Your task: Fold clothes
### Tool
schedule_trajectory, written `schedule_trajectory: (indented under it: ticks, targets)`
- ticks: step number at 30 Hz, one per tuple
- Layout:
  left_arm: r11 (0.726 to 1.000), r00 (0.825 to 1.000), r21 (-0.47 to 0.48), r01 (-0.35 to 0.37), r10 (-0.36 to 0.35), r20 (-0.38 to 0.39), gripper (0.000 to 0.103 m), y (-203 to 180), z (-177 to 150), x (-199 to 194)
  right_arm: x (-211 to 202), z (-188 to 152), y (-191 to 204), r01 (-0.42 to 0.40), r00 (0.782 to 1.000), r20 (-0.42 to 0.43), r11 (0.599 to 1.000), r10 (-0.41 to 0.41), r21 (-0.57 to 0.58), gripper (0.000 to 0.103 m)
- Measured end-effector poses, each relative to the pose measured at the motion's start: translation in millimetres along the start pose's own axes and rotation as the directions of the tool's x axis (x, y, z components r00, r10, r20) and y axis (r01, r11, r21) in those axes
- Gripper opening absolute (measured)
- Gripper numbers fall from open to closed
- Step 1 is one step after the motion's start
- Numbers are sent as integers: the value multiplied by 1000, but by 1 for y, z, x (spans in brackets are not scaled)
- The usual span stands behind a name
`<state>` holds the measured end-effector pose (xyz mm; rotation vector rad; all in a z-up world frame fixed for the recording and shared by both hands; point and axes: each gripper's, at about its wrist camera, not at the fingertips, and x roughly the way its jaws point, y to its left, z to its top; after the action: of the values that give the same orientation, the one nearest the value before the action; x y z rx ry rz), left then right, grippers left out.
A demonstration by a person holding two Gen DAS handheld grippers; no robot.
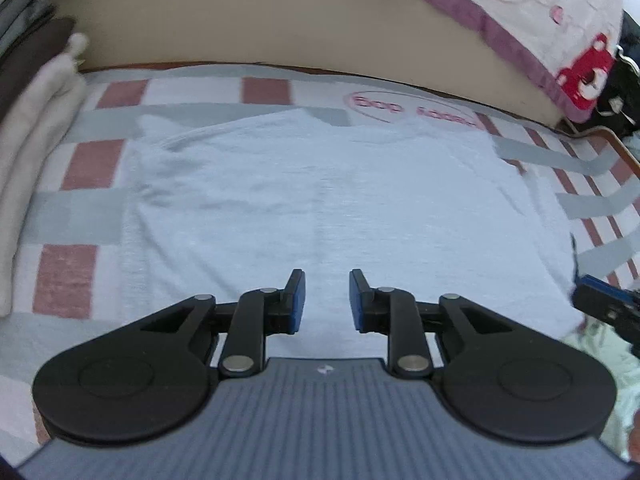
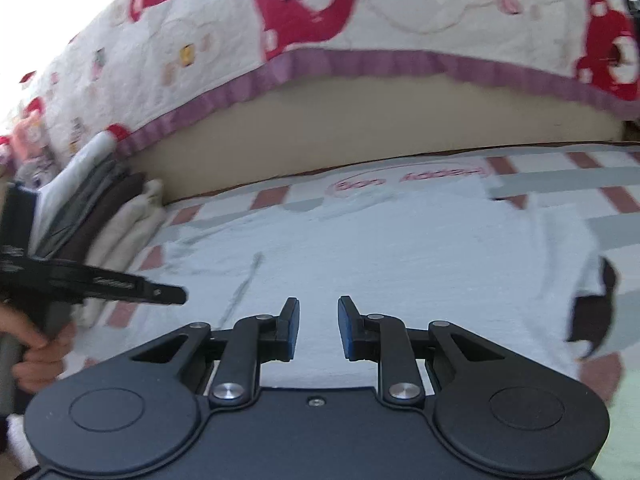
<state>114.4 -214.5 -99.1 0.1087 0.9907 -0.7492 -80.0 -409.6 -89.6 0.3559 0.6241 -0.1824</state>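
A pale blue-white garment (image 1: 320, 200) lies spread flat on a striped red, grey and white cover (image 1: 76, 168). It also shows in the right wrist view (image 2: 380, 256). My left gripper (image 1: 327, 302) is open and empty, hovering over the garment's near part. My right gripper (image 2: 318, 330) is open and empty, over the garment's near edge. The right gripper shows at the right edge of the left wrist view (image 1: 604, 308). The left gripper, held by a hand, shows at the left of the right wrist view (image 2: 120, 286). A dark patch (image 2: 592, 312) shows at the garment's right edge.
A stack of folded clothes (image 2: 100, 216) in beige, brown and grey stands at the left; it also shows in the left wrist view (image 1: 36, 128). A beige mattress side (image 1: 260, 24) rises behind, draped with a bear-print blanket (image 2: 320, 20).
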Motion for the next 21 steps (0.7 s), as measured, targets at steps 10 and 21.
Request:
schedule_trajectory:
  ticks: [10,21]
  targets:
    - [980,999,194,-34,28,34,47,-81,5,-40,-37,40,-44,104,992,56,985,-113,135,47]
    - [982,1000,191,-18,19,-7,54,-118,-12,-43,-38,28,-65,17,999,43,989,-24,148,48]
